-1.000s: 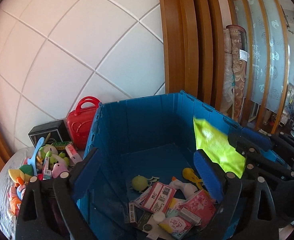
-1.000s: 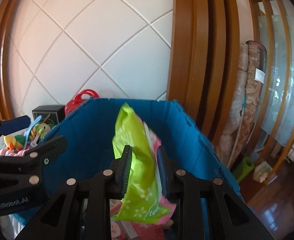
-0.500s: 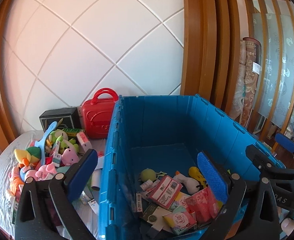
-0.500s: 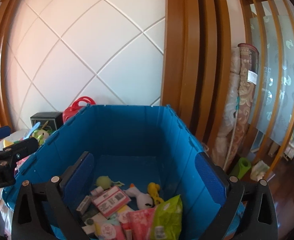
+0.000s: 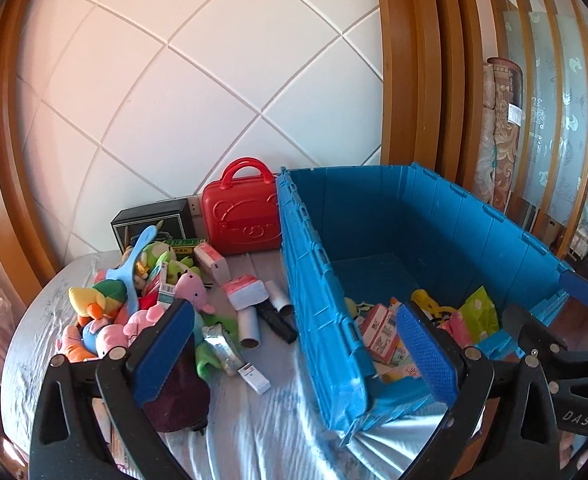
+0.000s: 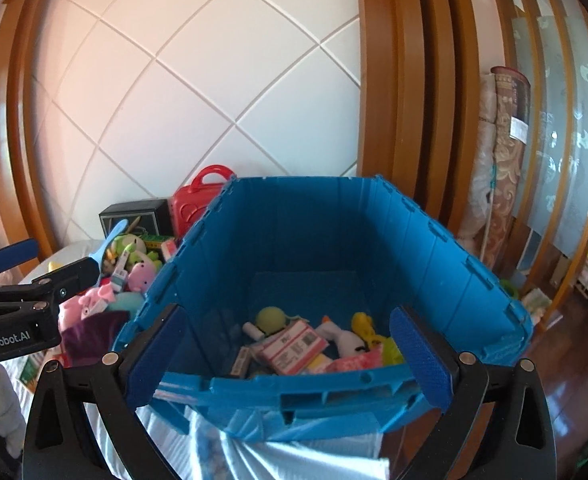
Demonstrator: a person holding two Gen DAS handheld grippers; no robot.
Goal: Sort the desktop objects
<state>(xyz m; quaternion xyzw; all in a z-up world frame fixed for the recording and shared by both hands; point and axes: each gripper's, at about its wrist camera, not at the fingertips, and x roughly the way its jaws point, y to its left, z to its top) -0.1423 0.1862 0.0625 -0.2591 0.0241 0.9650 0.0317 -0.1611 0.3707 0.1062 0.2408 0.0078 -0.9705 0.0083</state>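
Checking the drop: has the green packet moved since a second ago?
Yes. The green packet has left the open right gripper and now lies down inside the blue crate.

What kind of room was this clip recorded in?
Most likely a home living or dining room: a cloth-covered table piled with plush toys, a white diamond-panelled wall framed in wood, rolled rugs and glossy wooden flooring.
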